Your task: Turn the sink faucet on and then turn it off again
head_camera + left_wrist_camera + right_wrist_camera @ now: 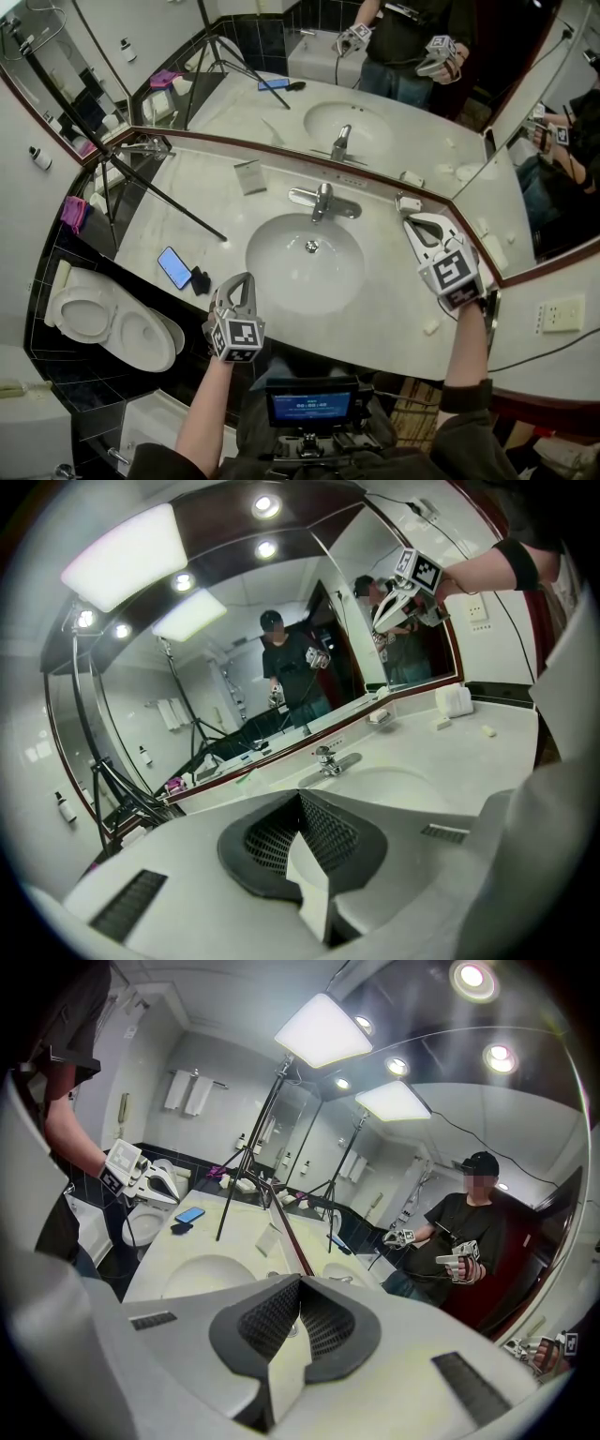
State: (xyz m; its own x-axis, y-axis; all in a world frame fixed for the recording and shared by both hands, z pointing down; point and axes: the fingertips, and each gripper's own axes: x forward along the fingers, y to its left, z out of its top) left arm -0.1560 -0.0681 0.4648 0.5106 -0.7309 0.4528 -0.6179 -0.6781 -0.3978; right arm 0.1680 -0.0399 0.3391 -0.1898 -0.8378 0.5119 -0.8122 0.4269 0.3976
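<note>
The chrome faucet (322,200) stands at the back of the white oval sink (281,281), its single lever pointing toward the basin. No stream shows under the spout. My left gripper (242,279) hovers over the counter at the sink's front left, shut and empty, well short of the faucet (328,759). My right gripper (411,223) is over the counter to the right of the sink, also shut with nothing between its jaws. In the left gripper view, the left gripper (300,795) points toward the basin. In the right gripper view, the right gripper (300,1281) covers the faucet, and the basin (202,1274) lies to its left.
A blue phone (174,266) and a small black item lie left of the sink. Tripod legs (169,192) cross the left counter. A folded card (250,176) and a soap dish (409,202) sit by the mirror. The toilet (112,323) is lower left.
</note>
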